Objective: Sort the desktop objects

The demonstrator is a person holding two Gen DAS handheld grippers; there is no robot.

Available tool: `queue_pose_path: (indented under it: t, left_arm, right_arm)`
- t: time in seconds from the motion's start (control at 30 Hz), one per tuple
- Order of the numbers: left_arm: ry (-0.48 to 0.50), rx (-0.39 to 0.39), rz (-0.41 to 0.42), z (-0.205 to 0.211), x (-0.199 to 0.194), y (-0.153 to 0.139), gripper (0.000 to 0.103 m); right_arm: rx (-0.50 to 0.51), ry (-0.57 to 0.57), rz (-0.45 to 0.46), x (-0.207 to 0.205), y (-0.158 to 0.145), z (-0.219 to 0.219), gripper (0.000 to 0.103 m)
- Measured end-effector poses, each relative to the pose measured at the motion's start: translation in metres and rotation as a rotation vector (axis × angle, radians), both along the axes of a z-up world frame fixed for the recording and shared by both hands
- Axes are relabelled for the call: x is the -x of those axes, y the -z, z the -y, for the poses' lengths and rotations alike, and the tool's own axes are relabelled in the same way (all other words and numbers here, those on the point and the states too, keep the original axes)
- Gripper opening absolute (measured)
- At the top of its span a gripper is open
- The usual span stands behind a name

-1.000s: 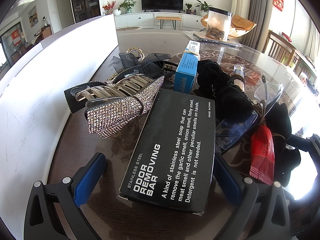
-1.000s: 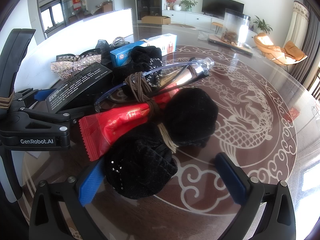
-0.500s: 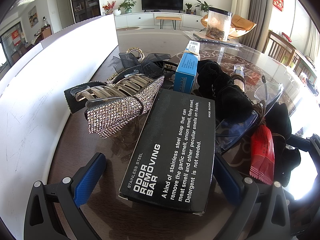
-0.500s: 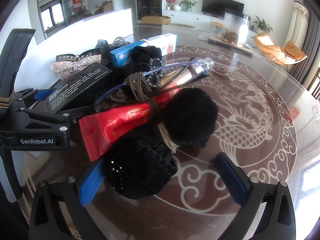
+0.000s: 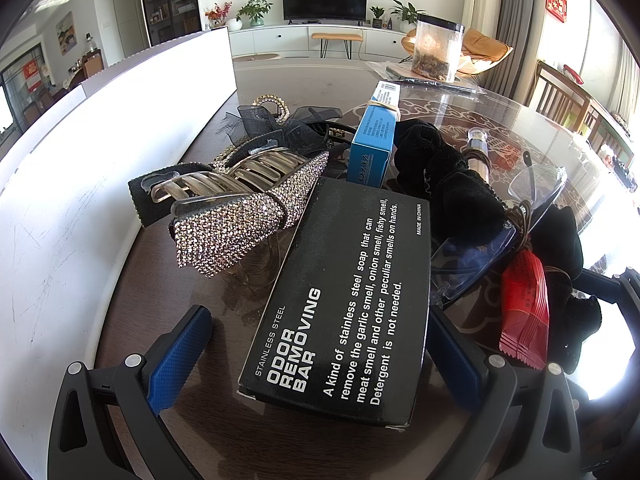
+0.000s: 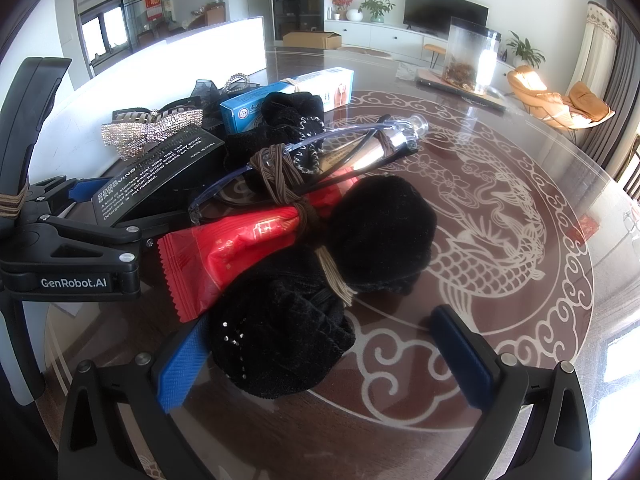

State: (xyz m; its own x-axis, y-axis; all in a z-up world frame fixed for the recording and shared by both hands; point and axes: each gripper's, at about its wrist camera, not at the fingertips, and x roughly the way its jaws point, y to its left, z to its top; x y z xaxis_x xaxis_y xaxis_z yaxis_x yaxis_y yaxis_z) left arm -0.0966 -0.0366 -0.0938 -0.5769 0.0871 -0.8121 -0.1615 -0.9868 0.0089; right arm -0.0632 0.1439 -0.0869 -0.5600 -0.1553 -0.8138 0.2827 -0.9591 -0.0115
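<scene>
While straddling black box (image 5: 344,292), left gripper (image 5: 316,356) jaws spread; right gripper (image 6: 320,356) jaws spread, black scrunchie (image 6: 280,336) at 9 o'clock pad

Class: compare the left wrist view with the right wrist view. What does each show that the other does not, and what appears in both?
Left wrist only: the open left gripper straddling the black box.
Right wrist only: the open right gripper and a cardboard carton on the floor.
Both: black box, blue box, rhinestone clip, red packet, glasses, jar.
</scene>
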Motion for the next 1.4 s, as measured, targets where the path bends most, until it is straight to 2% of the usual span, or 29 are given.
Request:
queue_pose_path:
  t: [1.2, 1.3, 1.4]
  left_arm:
    - [-0.001, 0.000, 0.000, 0.000, 0.001, 0.001, 0.103]
    - [-0.024, 0.001, 0.012, 0.000, -0.008, 0.001, 0.103]
    - [-0.007, 0.006, 0.036, 0.000, -0.019, 0.000, 0.103]
  right_arm:
    - [0.000, -0.001, 0.000, 0.000, 0.000, -0.001, 0.103]
    - [0.001, -0.001, 0.000, 0.000, 0.000, -0.001, 0.103]
    - [0.001, -0.001, 0.000, 0.000, 0.000, -0.001, 0.103]
